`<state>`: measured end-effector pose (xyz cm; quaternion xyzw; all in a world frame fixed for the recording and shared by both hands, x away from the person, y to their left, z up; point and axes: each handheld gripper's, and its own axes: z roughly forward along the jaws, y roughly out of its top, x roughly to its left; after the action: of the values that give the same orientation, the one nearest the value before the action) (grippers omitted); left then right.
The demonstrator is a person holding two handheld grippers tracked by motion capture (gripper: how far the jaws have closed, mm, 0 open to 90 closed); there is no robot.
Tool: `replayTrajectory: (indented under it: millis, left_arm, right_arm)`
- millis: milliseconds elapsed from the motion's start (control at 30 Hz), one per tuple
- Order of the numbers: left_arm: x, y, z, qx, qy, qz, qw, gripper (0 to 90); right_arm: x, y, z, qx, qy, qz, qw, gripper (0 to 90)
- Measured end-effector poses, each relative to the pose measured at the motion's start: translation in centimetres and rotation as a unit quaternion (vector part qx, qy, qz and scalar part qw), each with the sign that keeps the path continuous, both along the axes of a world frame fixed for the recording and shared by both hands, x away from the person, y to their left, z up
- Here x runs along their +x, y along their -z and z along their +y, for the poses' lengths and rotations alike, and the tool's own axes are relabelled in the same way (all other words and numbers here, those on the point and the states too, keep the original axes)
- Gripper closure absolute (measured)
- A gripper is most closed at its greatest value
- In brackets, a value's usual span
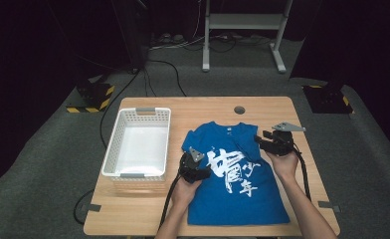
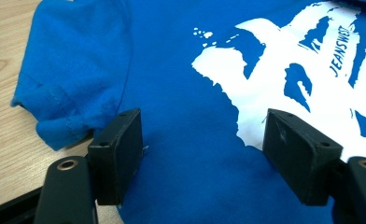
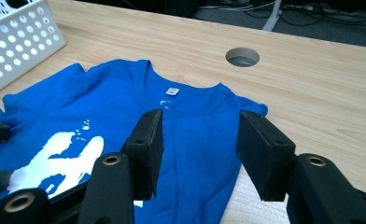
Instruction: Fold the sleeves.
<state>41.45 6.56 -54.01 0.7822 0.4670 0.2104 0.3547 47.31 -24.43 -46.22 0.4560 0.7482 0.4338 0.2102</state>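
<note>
On the wooden table (image 1: pixel 148 214), a blue T-shirt (image 1: pixel 235 199) with a white print lies face up, its collar toward twelve o'clock and its hem toward six, so its long axis runs straight away from the person. A white basket (image 1: pixel 114 144) stands just beside it at nine o'clock. The left gripper (image 1: pixel 193 167) rests low over the shirt's left flank, just below the sleeve (image 2: pixel 73 79); in the left gripper view its jaws stand spread, with flat blue cloth between them and nothing pinched. The right gripper (image 1: pixel 275 141) hovers above the shirt's right shoulder, at about two o'clock from the print; in the right gripper view its jaws are likewise apart, aimed toward the collar (image 3: pixel 186 100), with the short right sleeve (image 3: pixel 253 108) just past the outer jaw. Judging from this, each hand is nearest its own side of the garment. A fold or lift would likely start from the sleeves, the right needing to come down first.
</note>
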Motion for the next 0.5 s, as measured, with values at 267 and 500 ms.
replayTrajectory:
  millis: [267,500]
  left_arm:
    - [0.0,0.0,0.0,0.0,0.0,0.0,1.0,28.9]
    - [0.0,0.0,0.0,0.0,0.0,0.0,1.0,28.9]
  right_arm:
    - [-0.6,-0.7,-0.2,0.002,-0.004,-0.008,1.0,51.2]
    - [-1.4,-1.5,-0.2,0.004,-0.007,-0.01,0.9999,51.4]
